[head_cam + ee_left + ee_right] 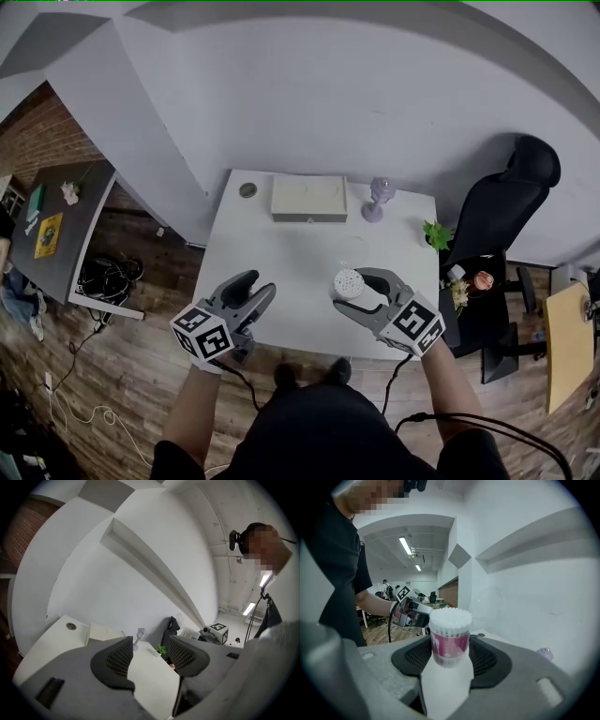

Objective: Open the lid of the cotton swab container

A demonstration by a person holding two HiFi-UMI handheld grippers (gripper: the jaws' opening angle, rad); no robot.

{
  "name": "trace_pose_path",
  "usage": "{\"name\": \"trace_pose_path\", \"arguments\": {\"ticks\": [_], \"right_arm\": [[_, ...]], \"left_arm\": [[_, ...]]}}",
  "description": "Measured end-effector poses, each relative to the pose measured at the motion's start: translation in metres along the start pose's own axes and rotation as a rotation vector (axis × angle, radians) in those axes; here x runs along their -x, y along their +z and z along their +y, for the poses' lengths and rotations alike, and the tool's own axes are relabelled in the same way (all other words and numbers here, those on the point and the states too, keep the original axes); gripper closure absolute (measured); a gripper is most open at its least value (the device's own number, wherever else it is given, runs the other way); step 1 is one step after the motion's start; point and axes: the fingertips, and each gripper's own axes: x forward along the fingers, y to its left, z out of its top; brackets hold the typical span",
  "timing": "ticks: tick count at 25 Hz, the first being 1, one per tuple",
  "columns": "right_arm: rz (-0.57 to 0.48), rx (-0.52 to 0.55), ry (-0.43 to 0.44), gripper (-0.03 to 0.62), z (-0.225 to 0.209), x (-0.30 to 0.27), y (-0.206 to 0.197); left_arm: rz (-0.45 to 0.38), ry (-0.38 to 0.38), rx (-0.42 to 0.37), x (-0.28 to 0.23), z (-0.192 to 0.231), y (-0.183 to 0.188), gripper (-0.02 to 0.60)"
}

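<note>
The cotton swab container (pixel 349 283) is a small round tub with a pink label and white swab tips showing at its top. My right gripper (pixel 356 289) holds it upright above the white table's (pixel 281 253) front right part. In the right gripper view the container (pixel 450 637) stands between the two black pads (pixel 412 657), which press on its sides. Whether a clear lid covers the swabs I cannot tell. My left gripper (pixel 255 285) hovers at the table's front left, open, with nothing between its jaws (pixel 150 657).
At the table's back lie a cream box (pixel 308 198), a purple glass (pixel 379 199) and a round grommet (pixel 247 190). A small plant (pixel 437 233) sits at the right edge. A black chair (pixel 506 202) stands to the right, a grey desk (pixel 56 234) to the left.
</note>
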Motion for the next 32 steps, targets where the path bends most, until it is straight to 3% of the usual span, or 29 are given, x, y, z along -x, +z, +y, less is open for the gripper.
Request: {"name": "trace_pose_path", "arguments": {"ticks": [8,13,21,32], "right_arm": [[-0.012,-0.016,-0.052,0.349,-0.004,0.004,0.002],[-0.009,-0.018,-0.056,0.349,-0.006,0.003,0.0],[-0.005,-0.003,-0.054,0.349,-0.008,0.004,0.0],[-0.011,0.007,-0.048,0.349,-0.012,0.006,0.003]], "left_arm": [[-0.013,0.092,-0.051,0.02,0.004,-0.004,0.347],[-0.019,0.113,-0.043,0.025,0.009,-0.006,0.347],[0.01,0.08,-0.088,0.022,-0.002,-0.012,0.347],[0.023,0.065,-0.087,0.015,-0.005,-0.014,0.347]]}}
